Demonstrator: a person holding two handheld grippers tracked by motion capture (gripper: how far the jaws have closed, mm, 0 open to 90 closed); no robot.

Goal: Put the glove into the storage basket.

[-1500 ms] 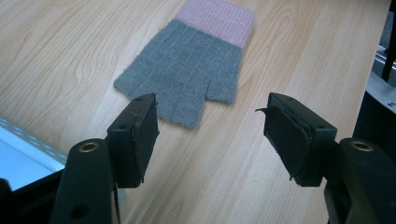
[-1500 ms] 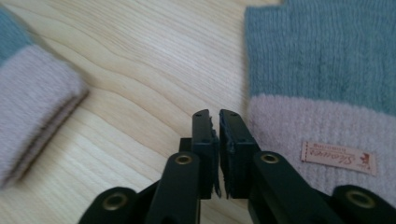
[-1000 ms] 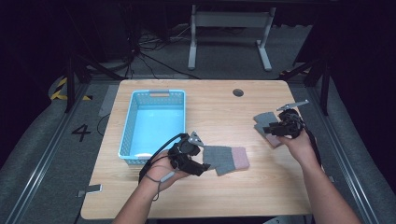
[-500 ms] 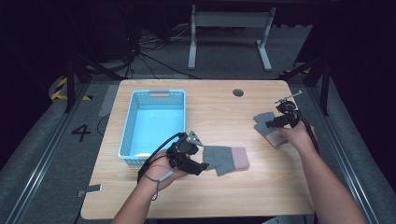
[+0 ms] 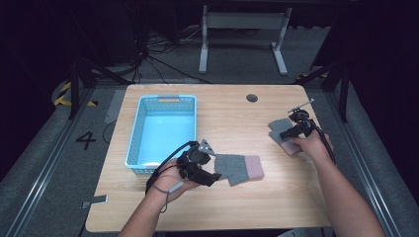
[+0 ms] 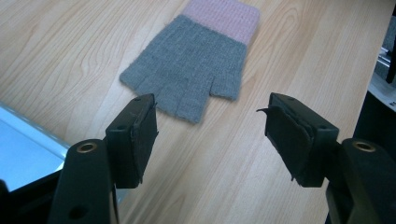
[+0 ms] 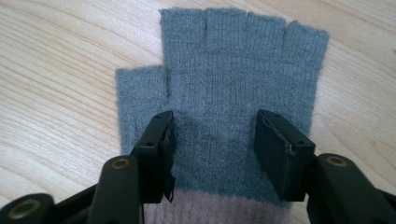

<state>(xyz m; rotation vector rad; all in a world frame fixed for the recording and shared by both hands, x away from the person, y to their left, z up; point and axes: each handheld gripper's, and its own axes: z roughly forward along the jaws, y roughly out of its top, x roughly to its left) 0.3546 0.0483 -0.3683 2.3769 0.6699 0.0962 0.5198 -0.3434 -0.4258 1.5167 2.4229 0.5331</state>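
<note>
Two grey fingerless gloves with pink cuffs lie flat on the wooden table. One glove (image 5: 240, 168) (image 6: 194, 60) is near the front middle. My left gripper (image 5: 213, 175) (image 6: 210, 133) is open just short of its finger ends, with nothing between the pads. The other glove (image 5: 276, 129) (image 7: 238, 70) lies at the right. My right gripper (image 5: 285, 134) (image 7: 212, 149) hovers close over its palm. Its jaws have just been opening and stand wide, one on each side of the palm, and the pads do not press on the cloth.
A light blue plastic basket (image 5: 134, 148) (image 6: 23, 140) stands empty at the left of the table, right beside my left hand. A round cable hole (image 5: 252, 98) is at the back. The table's right edge is close to my right hand.
My right hand has shifted a little and sunk lower over the right-hand glove, and its jaws are wider apart. The left hand and the front glove have not moved.
</note>
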